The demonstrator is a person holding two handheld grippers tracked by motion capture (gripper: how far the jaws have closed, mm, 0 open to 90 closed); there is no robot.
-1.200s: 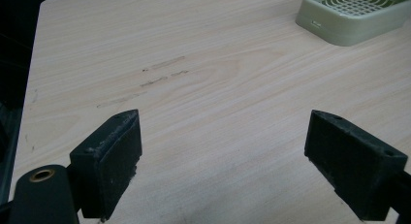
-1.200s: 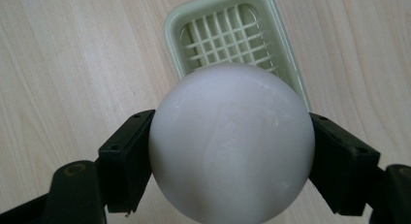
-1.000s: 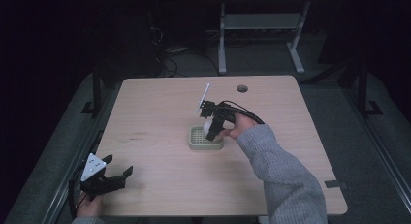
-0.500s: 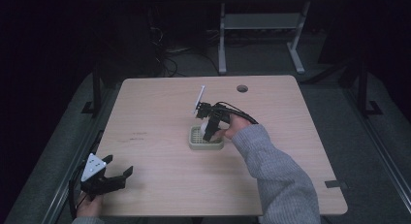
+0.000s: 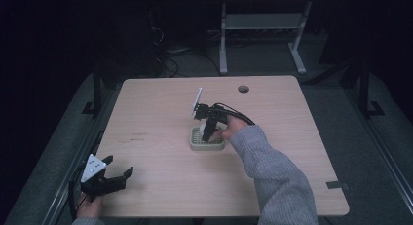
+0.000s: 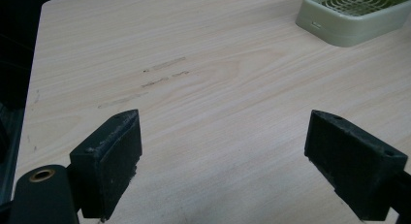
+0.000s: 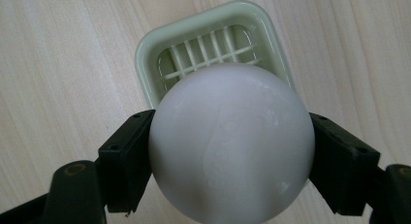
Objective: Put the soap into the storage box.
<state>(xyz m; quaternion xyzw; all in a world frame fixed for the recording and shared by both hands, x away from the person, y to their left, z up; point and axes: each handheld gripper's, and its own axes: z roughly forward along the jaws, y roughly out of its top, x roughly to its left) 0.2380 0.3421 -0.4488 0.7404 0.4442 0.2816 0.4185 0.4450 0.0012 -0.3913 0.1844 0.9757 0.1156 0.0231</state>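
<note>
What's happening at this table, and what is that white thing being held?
A person works at a wooden table with a hand-held gripper in each hand. The right gripper is shut on a smooth white ball, held just above a pale green dish with a slatted bottom; whether the ball touches the dish cannot be told. The left gripper is open, holding nothing, near the table's front left corner.

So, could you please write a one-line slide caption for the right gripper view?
Right gripper holds a white round soap above a pale green slatted plastic soap dish on the light wooden table.
</note>
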